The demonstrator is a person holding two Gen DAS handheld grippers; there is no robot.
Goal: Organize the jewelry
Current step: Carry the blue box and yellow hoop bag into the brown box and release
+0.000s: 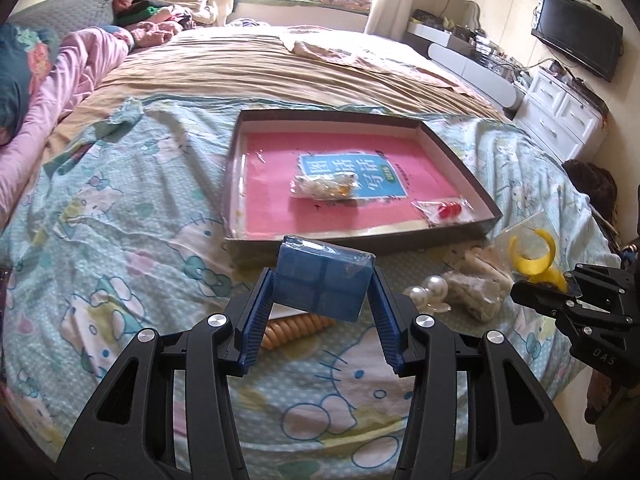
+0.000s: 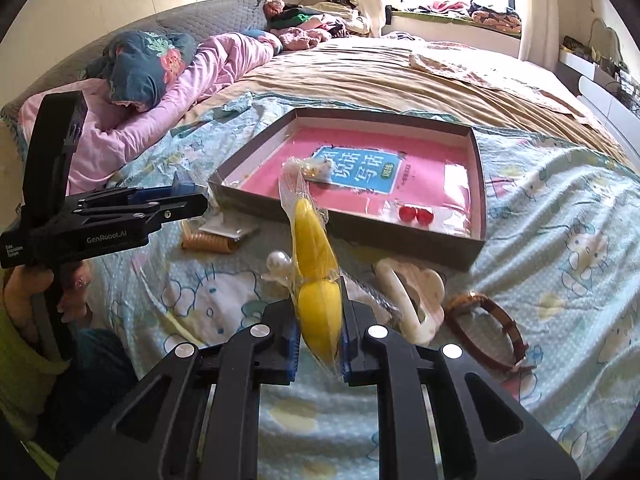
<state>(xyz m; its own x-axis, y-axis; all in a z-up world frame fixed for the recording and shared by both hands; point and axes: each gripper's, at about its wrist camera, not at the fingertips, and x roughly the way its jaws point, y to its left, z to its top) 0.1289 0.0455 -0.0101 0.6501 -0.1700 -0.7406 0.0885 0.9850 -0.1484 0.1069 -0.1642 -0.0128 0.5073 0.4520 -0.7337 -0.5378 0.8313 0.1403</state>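
Right gripper (image 2: 318,336) view alone shows brown bangle (image 2: 490,330).

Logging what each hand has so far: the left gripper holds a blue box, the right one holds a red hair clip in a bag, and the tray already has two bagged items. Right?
Not quite: the hair clip in the right gripper is yellow, not red, as the right wrist view shows. The left gripper does hold the blue box, and the tray has two bagged items.

Tray (image 1: 460,156) interior mostly free: left pink area bare; pearl bag (image 1: 324,186) mid, red-bead bag (image 1: 444,210) rt corner. Bedspread (image 1: 120,208) left of tray open. Pearls (image 1: 424,296), coil (image 2: 208,242), cream clip (image 2: 416,300), brown bracelet (image 2: 492,332) crowded near edge.
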